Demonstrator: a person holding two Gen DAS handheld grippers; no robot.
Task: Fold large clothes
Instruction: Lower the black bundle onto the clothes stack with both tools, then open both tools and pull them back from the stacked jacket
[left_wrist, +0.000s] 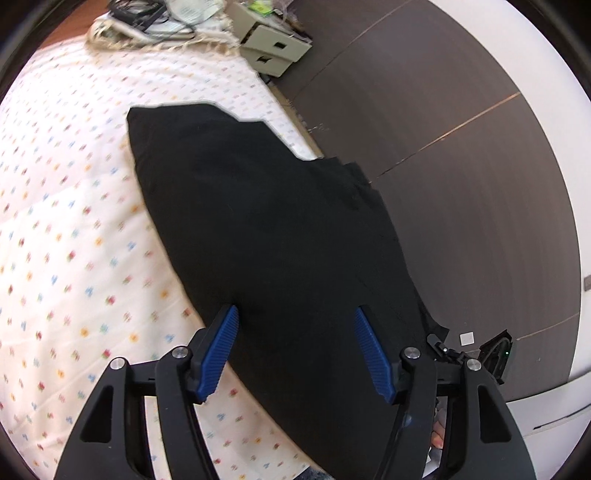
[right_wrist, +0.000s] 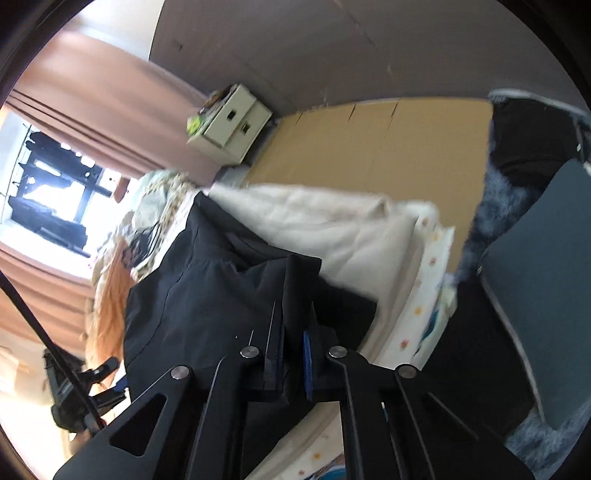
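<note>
Right gripper (right_wrist: 293, 328) clamped on black garment (right_wrist: 207, 295); left gripper (left_wrist: 295, 317) spread above it

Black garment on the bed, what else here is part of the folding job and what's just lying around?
Part of the job:
black garment
left gripper, open above it
right gripper, shut on a fold of it
patterned bed cover

Lying about:
small drawer unit
clutter by the pillow
curtain

Bright window (right_wrist: 55, 192) glare, perhaps motion-blurred, fisheye-warped edges.
</note>
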